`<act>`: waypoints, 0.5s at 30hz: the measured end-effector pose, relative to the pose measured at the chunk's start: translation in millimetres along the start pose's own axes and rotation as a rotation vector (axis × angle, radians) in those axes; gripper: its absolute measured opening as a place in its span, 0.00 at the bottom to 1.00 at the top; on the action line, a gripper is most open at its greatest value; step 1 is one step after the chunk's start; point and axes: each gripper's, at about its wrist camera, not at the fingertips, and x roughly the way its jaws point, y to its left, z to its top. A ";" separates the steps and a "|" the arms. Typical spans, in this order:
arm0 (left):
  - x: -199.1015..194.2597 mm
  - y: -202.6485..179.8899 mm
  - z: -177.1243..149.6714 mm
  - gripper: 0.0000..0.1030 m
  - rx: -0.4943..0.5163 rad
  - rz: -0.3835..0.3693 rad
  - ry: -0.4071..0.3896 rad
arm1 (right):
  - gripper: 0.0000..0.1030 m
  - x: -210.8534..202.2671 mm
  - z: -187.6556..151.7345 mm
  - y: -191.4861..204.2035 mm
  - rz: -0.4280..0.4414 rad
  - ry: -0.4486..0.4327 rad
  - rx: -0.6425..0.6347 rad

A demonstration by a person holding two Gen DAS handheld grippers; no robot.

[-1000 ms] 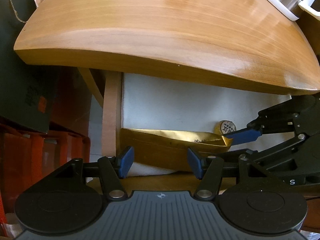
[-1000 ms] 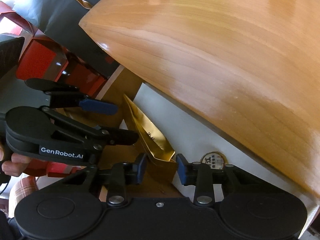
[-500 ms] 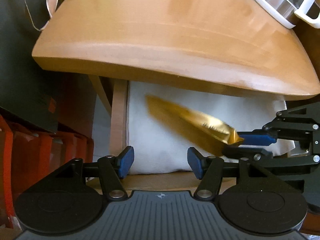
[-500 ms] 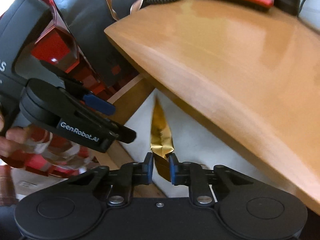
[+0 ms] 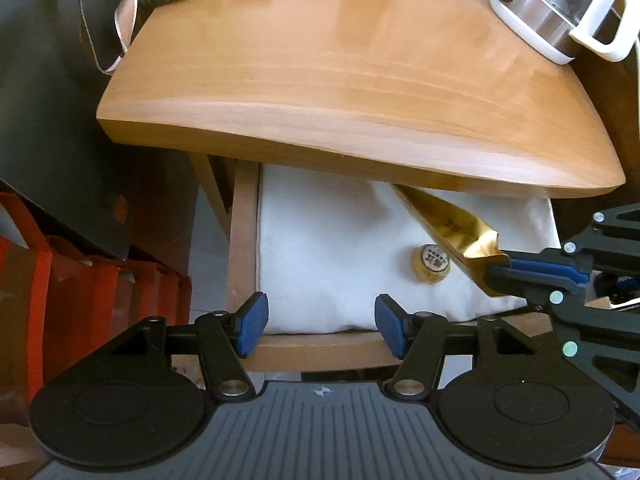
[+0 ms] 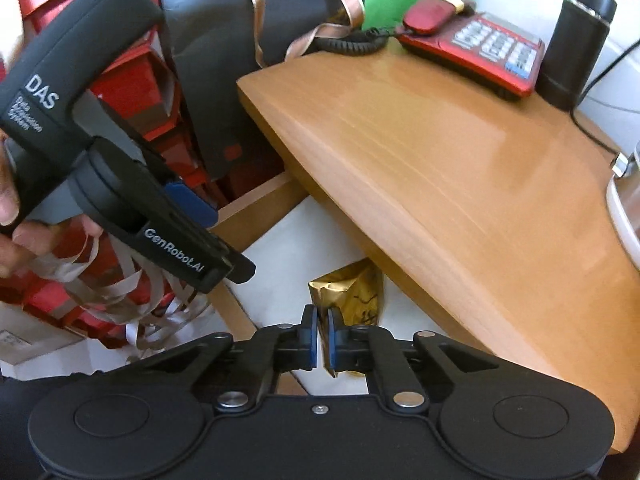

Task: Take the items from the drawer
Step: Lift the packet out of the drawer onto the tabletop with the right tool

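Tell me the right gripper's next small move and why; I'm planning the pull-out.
Probably draw the gold foil packet back and up, clear of the drawer. The right gripper, whose jaws have just been closing, pinches its near end, while its far end sits under the tabletop's edge.

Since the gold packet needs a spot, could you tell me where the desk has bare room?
The desk's front and middle are bare, between its near edge and the phone. The back is crowded: phone, black cylinder, kettle at the right.

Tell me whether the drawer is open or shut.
Open: the drawer is pulled out from under the tabletop, its white liner exposed.
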 end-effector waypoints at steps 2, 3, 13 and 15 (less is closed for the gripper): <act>-4.2 -1.7 -1.8 0.61 0.006 0.004 -0.008 | 0.02 -4.8 -1.2 5.1 -0.017 -0.007 -0.014; -6.6 -2.6 -2.5 0.61 0.010 0.006 -0.012 | 0.00 -6.9 -1.3 6.6 -0.018 -0.007 -0.012; -26.7 -8.0 -8.9 0.61 0.008 0.018 -0.040 | 0.00 -33.1 -12.2 12.3 -0.063 -0.040 -0.004; -29.1 -10.1 -9.1 0.61 0.008 0.020 -0.040 | 0.00 -36.8 -11.8 14.2 -0.061 -0.050 0.005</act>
